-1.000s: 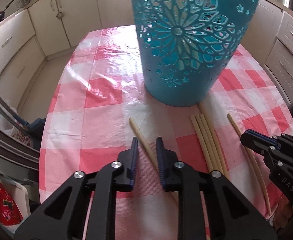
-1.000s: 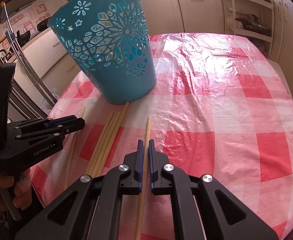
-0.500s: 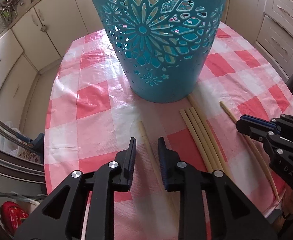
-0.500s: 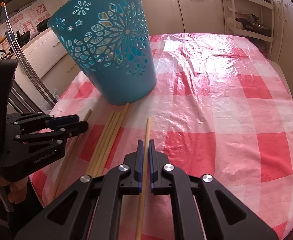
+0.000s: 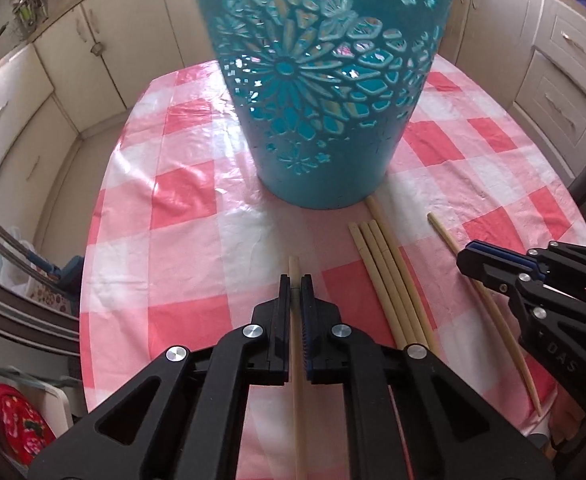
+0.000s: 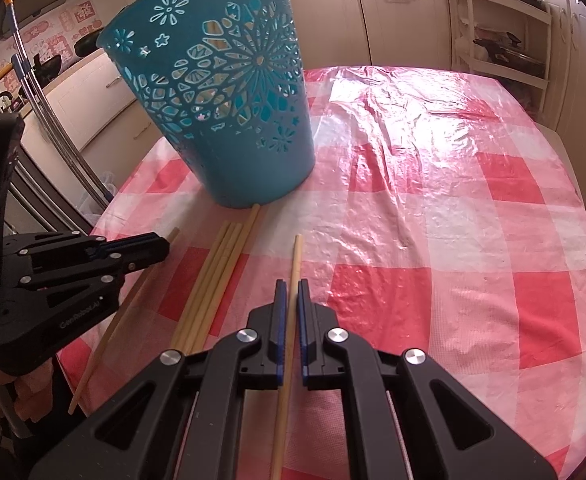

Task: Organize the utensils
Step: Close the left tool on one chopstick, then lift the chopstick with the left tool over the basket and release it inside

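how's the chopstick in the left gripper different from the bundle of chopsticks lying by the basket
The held chopstick is a single stick clamped in the left gripper; the bundle is four sticks lying loose, side by side on the tablecloth.
The held chopstick's tip stops well short of the blue basket; the bundle's longest stick reaches the basket's base.
Both are pale and bamboo-coloured.
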{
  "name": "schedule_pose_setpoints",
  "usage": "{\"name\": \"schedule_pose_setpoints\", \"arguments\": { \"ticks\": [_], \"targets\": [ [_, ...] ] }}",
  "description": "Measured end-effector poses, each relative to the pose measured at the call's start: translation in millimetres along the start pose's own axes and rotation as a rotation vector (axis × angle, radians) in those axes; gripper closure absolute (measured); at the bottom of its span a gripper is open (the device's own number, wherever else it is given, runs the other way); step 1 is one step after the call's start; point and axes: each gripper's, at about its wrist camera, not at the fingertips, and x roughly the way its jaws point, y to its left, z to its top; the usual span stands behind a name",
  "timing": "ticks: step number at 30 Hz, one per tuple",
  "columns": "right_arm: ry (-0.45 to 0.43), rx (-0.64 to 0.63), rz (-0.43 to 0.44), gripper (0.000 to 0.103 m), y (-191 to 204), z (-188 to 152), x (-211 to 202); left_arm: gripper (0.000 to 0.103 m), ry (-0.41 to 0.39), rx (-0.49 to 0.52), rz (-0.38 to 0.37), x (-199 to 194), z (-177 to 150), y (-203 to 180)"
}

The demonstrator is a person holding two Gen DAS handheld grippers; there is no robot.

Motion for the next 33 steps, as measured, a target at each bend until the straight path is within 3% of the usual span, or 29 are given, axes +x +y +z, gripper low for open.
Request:
{"name": "schedule_pose_setpoints", "arguments": {
  "ticks": [9, 14, 20, 26, 33],
  "targets": [
    [-0.001, -0.032, -0.018, 0.096, 5, 0, 1, 0.098, -0.092, -0.098, -0.061, -50, -12, 28],
    [0.003, -0.051, -0.009, 0.084, 11, -1, 1, 0.098, -0.171, -0.136, -0.106, -90, -10, 37],
    [-0.007, -0.070, -0.015, 0.083, 14, -5, -1, 0.098, -0.265, -0.159, -0.159, -131, -1, 39],
    [-0.022, -0.088, -0.020, 0.083, 16, -9, -2, 0.099, -0.325, -0.175, -0.219, -156, 7, 37],
    [-0.028, -0.081, -0.011, 0.083, 15, -9, -3, 0.099, -0.345, -0.158, -0.235, -167, 13, 28]
  ]
}}
